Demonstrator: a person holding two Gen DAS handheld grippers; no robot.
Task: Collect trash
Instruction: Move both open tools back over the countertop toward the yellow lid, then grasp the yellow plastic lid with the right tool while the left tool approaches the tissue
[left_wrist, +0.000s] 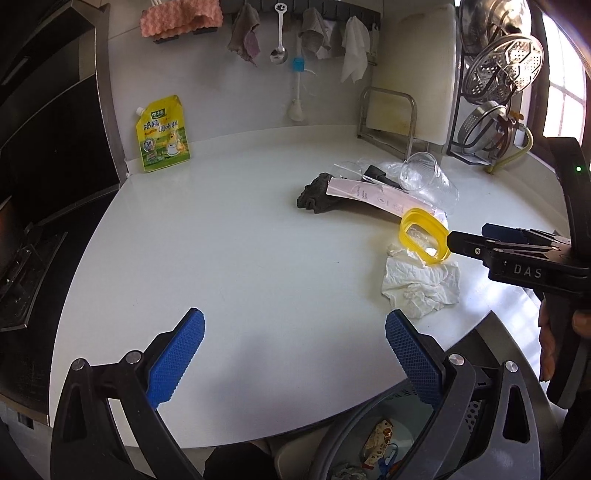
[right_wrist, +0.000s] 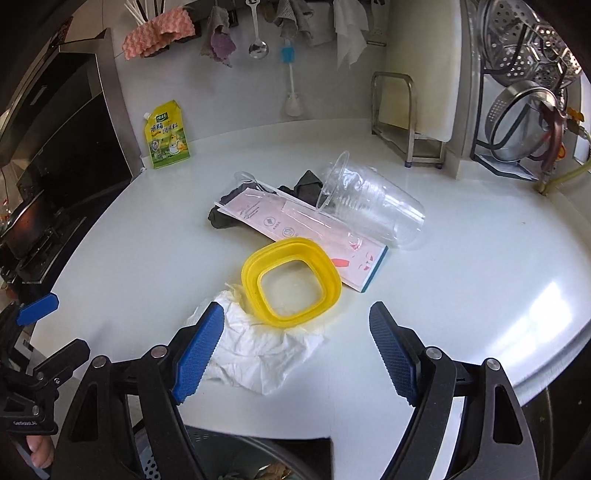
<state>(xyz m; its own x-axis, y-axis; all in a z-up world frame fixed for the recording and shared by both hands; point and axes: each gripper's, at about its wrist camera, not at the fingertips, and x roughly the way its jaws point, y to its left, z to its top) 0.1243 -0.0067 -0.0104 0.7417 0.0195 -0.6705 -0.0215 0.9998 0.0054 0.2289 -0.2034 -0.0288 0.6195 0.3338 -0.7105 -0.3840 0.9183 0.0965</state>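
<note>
White counter (right_wrist: 461, 280), trash lying in a loose cluster toward its right-centre. Crumpled white tissue (right_wrist: 258, 354) is sitting nearest the counter's front edge; a yellow square ring-shaped lid (right_wrist: 291, 282) is resting partly on the tissue's far side. Behind it, a pink-printed flat packet (right_wrist: 295, 229) is lying over a dark cloth (left_wrist: 317, 194), and a stack of clear plastic cups (right_wrist: 369, 206) is lying on its side across the packet's far end.

Right gripper (right_wrist: 295, 350) is hovering over the tissue, jaws standing wide apart, nothing between the pads; its left finger is overlapping the tissue's edge in view, contact hard to judge.

Left gripper (left_wrist: 295, 354) is hanging over bare counter left of the tissue, jaws spread wide, empty.

Below the counter's front edge a grey bin (left_wrist: 354, 435) is showing, with what looks like wrappers inside.

Yellow seasoning pouch (left_wrist: 162, 134) is standing against the back wall, well apart from the cluster.
</note>
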